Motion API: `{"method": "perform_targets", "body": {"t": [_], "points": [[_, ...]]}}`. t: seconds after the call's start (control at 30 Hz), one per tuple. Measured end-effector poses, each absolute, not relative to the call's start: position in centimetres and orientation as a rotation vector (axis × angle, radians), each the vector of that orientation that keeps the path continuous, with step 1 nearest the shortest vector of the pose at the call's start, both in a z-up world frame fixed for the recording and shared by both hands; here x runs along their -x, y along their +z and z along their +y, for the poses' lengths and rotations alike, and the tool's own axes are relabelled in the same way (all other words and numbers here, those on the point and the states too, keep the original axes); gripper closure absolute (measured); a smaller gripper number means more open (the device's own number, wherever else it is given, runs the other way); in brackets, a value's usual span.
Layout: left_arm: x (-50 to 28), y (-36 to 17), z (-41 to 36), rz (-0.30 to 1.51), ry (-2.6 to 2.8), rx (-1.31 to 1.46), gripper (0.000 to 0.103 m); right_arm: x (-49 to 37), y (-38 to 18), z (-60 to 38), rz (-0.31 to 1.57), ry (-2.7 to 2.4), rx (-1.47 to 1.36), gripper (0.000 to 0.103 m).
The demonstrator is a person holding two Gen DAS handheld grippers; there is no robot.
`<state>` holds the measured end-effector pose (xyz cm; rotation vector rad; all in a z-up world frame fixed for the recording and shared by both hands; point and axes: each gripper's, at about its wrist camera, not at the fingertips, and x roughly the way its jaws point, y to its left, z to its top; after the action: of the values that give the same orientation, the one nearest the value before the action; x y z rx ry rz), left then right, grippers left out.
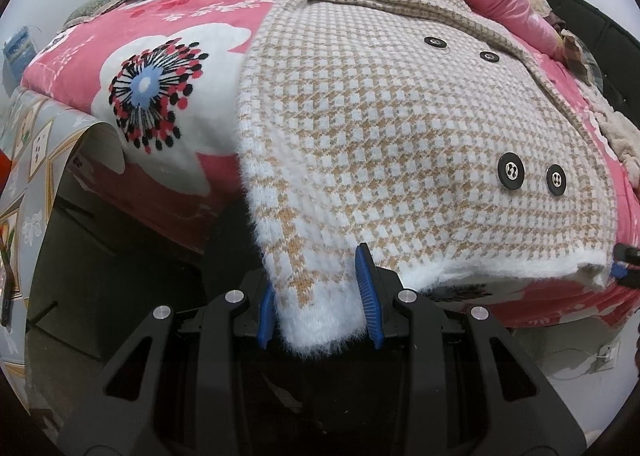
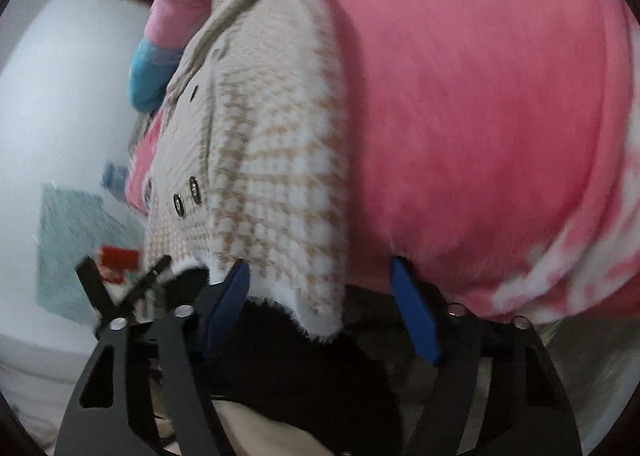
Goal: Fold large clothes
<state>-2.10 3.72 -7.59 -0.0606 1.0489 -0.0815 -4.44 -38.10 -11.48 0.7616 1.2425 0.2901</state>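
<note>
Your left hand-held gripper (image 1: 320,296) is pinching a fluffy corner of the checked coat (image 1: 400,128), which lies spread on the pink blanket (image 1: 168,20) of the bed with its hem hanging over the near edge. Your right hand-held gripper (image 2: 320,304) stands spread, its blue fingers (image 2: 412,320) apart; the coat's other lower corner (image 2: 316,296) hangs between them, against the left pad, and no pinch shows in the blurred view. Four black buttons (image 1: 511,171) face up on the coat.
</note>
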Motion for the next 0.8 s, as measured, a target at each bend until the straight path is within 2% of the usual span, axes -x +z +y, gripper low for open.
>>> {"method": "perform_targets", "body": {"t": [0.13,0.17,0.2,0.3,0.47,0.8], "points": [[2.1,-7.6,3.7,1.049,-0.08,0.064,0.069,4.3,-14.4,-37.4,1.289,0.304,-0.889,0.055],[2.1,-7.6,3.7,1.05,-0.079,0.066,0.069,4.2,-14.6,-37.2,1.29,0.309,-0.902,0.062],[2.1,-7.6,3.7,1.05,-0.078,0.067,0.069,4.2,-14.5,-37.2,1.286,0.316,-0.904,0.075],[2.1,-7.6,3.6,1.051,-0.074,0.066,0.069,4.0,-13.3,-36.6,1.269,0.359,-0.866,0.09],[2.1,-7.6,3.6,1.052,-0.075,0.067,0.069,3.5,-11.7,-34.8,1.272,0.357,-0.745,0.091],[2.2,-7.6,3.6,1.052,-0.073,0.06,0.069,3.4,-12.2,-35.9,1.288,0.347,-0.732,0.091]]}}
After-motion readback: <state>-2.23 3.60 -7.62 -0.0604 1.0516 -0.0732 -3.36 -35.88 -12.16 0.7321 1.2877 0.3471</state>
